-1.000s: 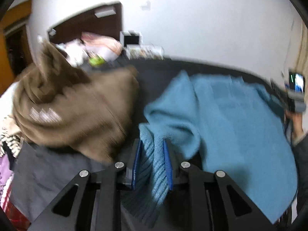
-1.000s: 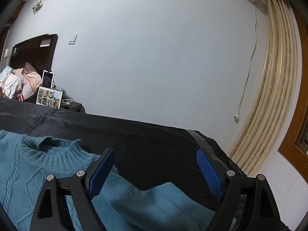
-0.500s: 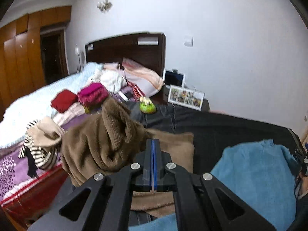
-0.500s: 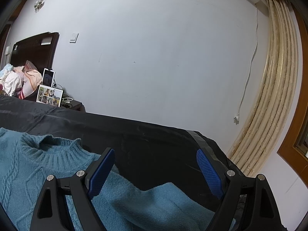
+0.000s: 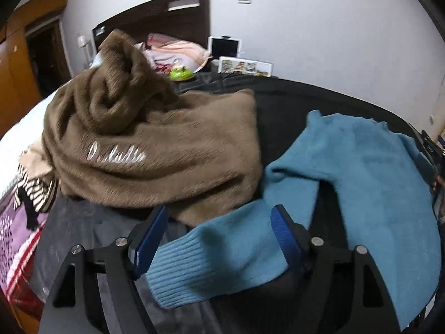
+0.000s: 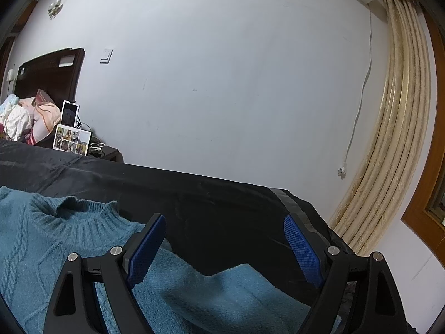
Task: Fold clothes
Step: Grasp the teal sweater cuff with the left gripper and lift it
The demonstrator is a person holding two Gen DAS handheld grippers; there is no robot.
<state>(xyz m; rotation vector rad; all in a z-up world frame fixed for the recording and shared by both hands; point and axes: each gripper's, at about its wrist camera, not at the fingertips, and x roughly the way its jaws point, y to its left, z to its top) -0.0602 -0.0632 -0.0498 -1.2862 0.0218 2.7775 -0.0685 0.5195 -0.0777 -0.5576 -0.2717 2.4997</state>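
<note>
Blue sweater [image 5: 370,172] sleeve between spread left gripper [image 5: 219,236] jaws (ungripped); right gripper [image 6: 225,247] jaws wide, empty

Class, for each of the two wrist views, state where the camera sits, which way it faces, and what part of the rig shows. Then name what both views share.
Left wrist: sits behind the open left gripper, facing the headboard across a brown fleece garment and the blue sweater, whose ribbed cuff lies between the fingers.
Right wrist: sits behind the open right gripper, facing the white wall and curtain, over the sweater's collar.
Shared: blue sweater, photo frame, black cover.
</note>
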